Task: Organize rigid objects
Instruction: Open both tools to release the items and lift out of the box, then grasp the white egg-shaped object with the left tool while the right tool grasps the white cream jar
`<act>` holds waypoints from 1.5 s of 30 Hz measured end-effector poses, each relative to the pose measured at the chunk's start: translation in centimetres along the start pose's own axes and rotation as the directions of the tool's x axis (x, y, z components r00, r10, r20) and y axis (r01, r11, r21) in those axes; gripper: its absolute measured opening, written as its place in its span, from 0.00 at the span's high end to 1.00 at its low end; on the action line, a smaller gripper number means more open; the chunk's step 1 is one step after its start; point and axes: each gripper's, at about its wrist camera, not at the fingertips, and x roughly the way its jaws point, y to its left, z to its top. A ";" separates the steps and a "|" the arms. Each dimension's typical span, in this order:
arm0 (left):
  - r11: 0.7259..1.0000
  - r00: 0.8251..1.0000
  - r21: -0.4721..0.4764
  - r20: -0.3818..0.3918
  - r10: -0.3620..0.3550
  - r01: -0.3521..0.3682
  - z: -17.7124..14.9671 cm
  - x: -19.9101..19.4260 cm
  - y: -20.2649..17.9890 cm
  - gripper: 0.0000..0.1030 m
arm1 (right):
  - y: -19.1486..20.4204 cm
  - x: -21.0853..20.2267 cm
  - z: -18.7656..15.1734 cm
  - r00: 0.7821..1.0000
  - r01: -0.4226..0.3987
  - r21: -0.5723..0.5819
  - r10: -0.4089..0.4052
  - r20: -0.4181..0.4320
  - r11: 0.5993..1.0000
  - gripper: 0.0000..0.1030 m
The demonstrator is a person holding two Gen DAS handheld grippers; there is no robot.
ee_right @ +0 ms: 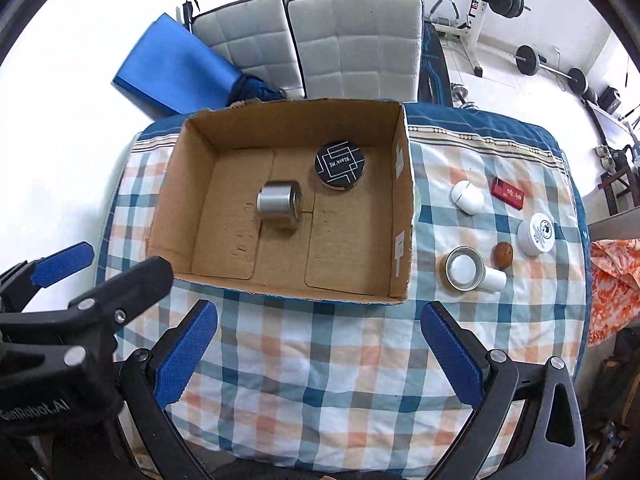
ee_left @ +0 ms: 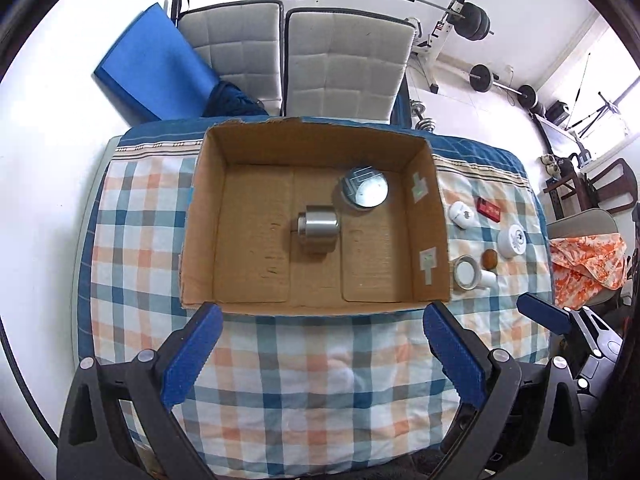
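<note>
box: open cardboard box (ee_left: 316,216) sat mid-frame on the checkered cloth (ee_left: 304,380) over the counter, flaps gone, walls standing, bits of tape on the right-hand wall.
inside the box: only two things. A silver metal cylinder (ee_left: 319,227) lay on its side about dead centre of the floor, and a round black tin (ee_right: 340,165) with white line art and "Blank ME" on the lid stood flat just up and right of it, close but apart as far as I could tell. In the left wrist view that lid was mostly glare.
outside the box: everything else was in a cluster right of the box on the cloth. A white rounded case (ee_right: 467,196) at the top, a small red box (ee_right: 508,193) to its right, a white jar with a printed lid (ee_right: 537,233) lower right, a brown nut-looking thing (ee_right: 503,255) in the middle, and a shallow metal tin (ee_right: 463,268) with a white inside nearest the box, touching a little white cylinder (ee_right: 495,279) on its right.
left gripper (ee_left: 322,360): jaws spread wide with nothing between them, low in frame over the cloth, in front of the box's near wall.
right gripper (ee_right: 318,360): same deal, jaws wide apart and holding nothing, over the cloth below the box's right half.
</note>
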 end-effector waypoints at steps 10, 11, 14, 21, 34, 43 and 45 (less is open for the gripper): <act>0.998 0.999 0.051 0.023 -0.035 0.034 1.0 0.5 -8.5 0.00 | -11.0 -2.6 -0.4 1.000 0.018 0.126 -0.019 0.014 0.992 0.00; 0.997 0.999 0.062 0.015 -0.044 0.043 1.3 1.1 -10.0 0.00 | -13.0 -2.7 -0.5 0.999 0.034 0.150 -0.036 0.010 0.988 0.00; 0.993 0.998 0.099 -0.005 -0.067 0.067 2.2 3.1 -14.2 0.00 | -18.8 -2.6 -0.6 0.997 0.083 0.224 -0.083 -0.011 0.971 0.00; 0.989 0.990 0.110 -0.117 -0.085 0.098 5.8 11.6 -22.5 0.00 | -30.6 1.0 -0.3 0.987 0.157 0.371 -0.139 -0.075 0.916 0.00; 0.982 0.959 0.191 -0.278 0.050 0.004 11.2 26.5 -27.3 0.00 | -39.4 16.2 4.3 0.972 0.149 0.450 -0.046 -0.232 0.880 0.00; 0.953 0.913 0.301 -0.385 0.132 -0.011 11.8 33.1 -28.2 0.10 | -40.4 20.9 4.5 0.956 0.137 0.448 0.001 -0.295 0.884 0.00; 0.951 0.903 0.310 -0.407 0.139 -0.007 11.7 34.2 -28.3 0.10 | -40.5 21.3 4.6 0.955 0.132 0.447 0.008 -0.298 0.885 0.00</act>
